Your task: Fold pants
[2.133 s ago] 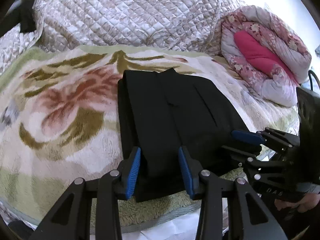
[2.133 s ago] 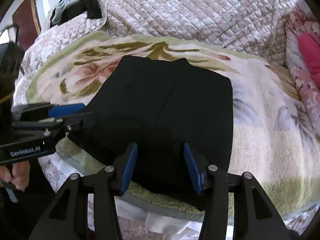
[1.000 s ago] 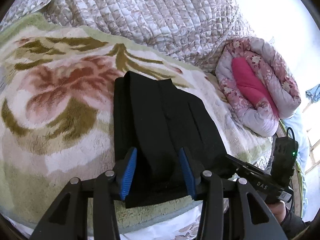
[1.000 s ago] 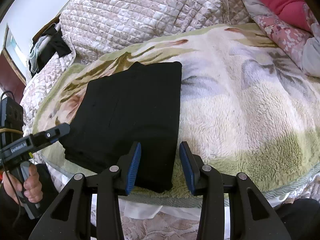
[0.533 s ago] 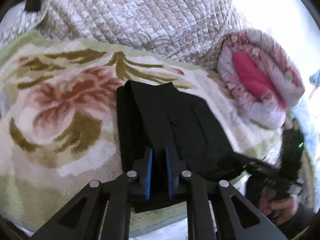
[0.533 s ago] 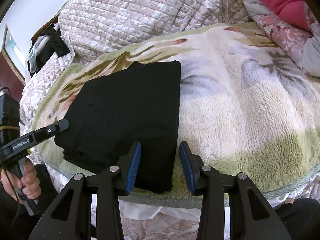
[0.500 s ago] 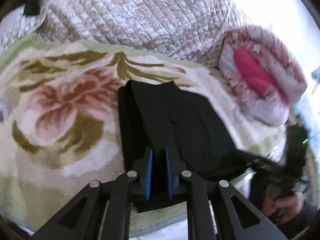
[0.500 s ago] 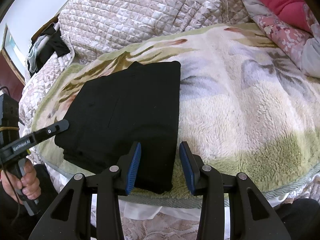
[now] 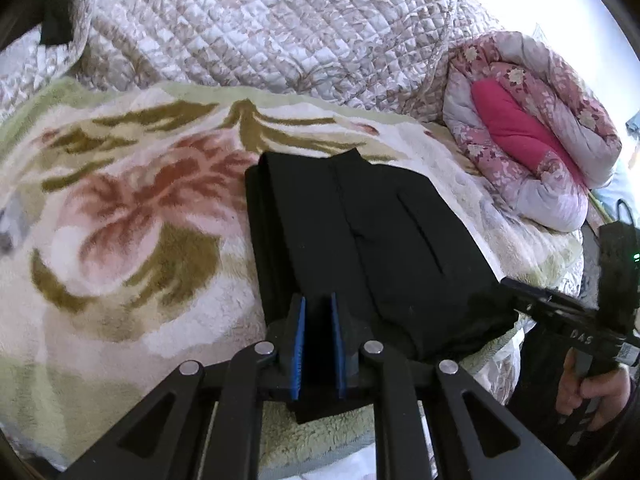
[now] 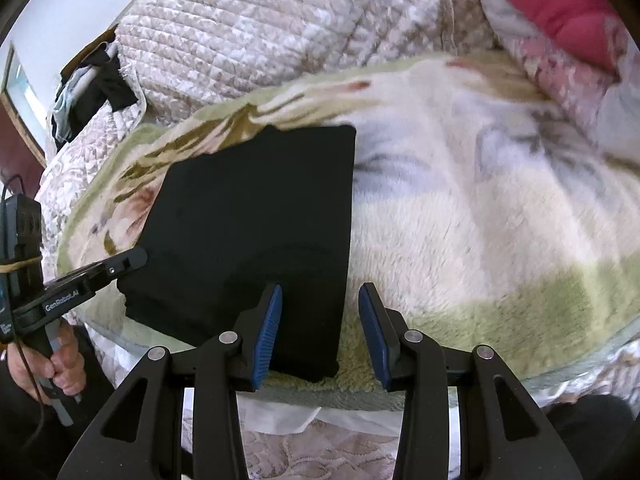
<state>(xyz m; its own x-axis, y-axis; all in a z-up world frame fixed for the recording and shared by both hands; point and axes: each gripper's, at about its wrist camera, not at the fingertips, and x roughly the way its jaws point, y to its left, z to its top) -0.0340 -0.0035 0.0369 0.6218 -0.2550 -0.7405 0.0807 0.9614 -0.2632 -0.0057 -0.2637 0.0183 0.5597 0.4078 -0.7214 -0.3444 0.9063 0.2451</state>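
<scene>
Black gripper (image 9: 318,340), blue pads, perhaps ribbed

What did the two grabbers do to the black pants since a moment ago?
The left gripper, open two seconds ago, has pinched shut on the near edge of the folded black pants. The right gripper slid over to the pants' right corner and is still open around it. The pants stayed folded on the flowery blanket.

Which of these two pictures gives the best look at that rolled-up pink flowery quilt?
The left wrist view: the pink flowery quilt appears whole and sharp, rolled beside the floral blanket. The right wrist view catches only a blurred part at its upper right edge.
</scene>
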